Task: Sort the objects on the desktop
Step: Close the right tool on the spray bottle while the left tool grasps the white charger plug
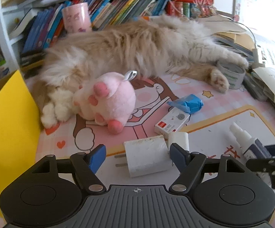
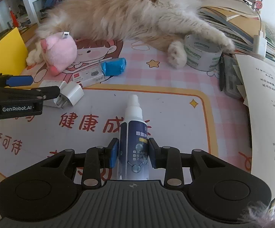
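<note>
The right gripper [image 2: 132, 154] clamped the spray bottle [image 2: 134, 142]; the left gripper [image 1: 138, 156] stood half-open around a white charger [image 1: 147, 155], seemingly untouched.

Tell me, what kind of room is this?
Probably a child's study desk at home: a pink cartoon desk mat, a crowded row of colourful picture books behind it, and a fluffy cream-and-ginger cat sprawled across the desk.
</note>
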Demonstrator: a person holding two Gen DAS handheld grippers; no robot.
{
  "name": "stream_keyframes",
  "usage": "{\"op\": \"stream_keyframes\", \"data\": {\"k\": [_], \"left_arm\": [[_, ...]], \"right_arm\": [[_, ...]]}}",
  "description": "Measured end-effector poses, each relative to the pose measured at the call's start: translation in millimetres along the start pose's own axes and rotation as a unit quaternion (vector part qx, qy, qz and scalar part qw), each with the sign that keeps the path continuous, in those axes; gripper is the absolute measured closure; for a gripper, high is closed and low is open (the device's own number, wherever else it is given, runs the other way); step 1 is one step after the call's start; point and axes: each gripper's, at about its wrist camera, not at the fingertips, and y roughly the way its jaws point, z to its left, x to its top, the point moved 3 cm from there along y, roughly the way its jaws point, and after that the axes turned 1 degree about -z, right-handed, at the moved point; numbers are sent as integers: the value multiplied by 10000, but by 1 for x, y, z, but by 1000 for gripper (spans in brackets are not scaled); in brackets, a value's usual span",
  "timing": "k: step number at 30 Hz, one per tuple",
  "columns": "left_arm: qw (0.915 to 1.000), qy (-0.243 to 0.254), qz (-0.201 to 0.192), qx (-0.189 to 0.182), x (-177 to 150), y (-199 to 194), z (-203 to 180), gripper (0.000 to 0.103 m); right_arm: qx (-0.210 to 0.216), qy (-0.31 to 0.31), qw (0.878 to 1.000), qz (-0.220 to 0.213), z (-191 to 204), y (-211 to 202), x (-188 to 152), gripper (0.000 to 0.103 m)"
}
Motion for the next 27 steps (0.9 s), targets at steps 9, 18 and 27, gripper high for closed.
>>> {"op": "stream_keyframes", "data": {"k": [9,18,27], "left_arm": [[9997,-42,71,229,-9,4,-8,25],[9994,-299,118,155,-14,-2,5,25],[9998,138,138,-58,-7,18,-2,26]], "right_arm": [[40,-73,9999,64,2,4,0,73],[90,-144,9998,61,2,4,0,72],[99,-247,9996,75,2,4,0,71]]}}
